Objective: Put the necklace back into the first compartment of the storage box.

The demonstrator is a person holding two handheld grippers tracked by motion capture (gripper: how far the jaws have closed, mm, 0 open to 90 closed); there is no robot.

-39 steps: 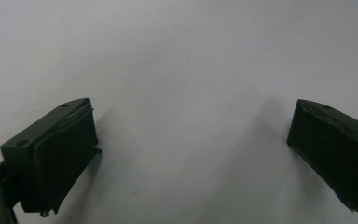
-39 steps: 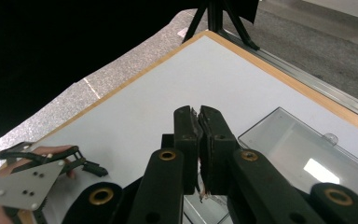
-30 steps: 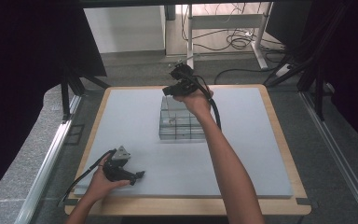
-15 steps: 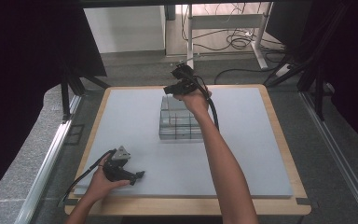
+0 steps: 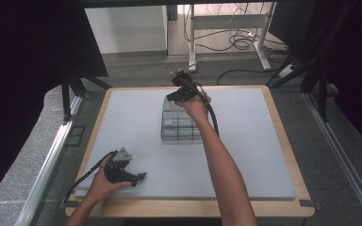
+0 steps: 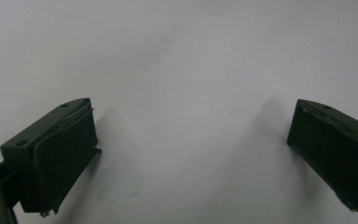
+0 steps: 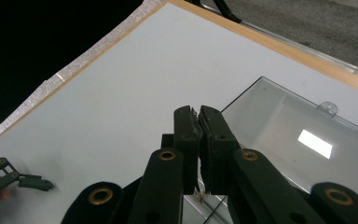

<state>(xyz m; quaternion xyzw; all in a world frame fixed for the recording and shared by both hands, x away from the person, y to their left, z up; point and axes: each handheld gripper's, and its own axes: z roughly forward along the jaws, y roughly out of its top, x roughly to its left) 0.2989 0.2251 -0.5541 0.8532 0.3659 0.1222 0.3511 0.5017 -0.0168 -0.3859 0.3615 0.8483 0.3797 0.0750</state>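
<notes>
Clear plastic compartment box (image 5: 181, 123) mid-desk, under right gripper (image 5: 179, 92), jaws pressed shut, empty. Lower slowly onto the transparent hinged lid (image 7: 303, 140); press evenly. Left gripper (image 5: 139, 178) resting near front edge, jaws wide, empty.

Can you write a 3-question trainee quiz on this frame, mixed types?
1. True or false: the left gripper has its jaws spread wide, with nothing between them.
2. Multiple choice: the right gripper is A) open over bare table, B) shut above the clear plastic box, C) resting at the table's near edge.
3. Fill in: the clear plastic box's lid is ____ (open/closed).

Key
1. True: the left gripper view shows the two jaws far apart over the bare grey table top.
2. B: the jaws meet tip to tip, and the box lies just beneath and beside them.
3. Closed: the lid lies flat on the box.
</notes>
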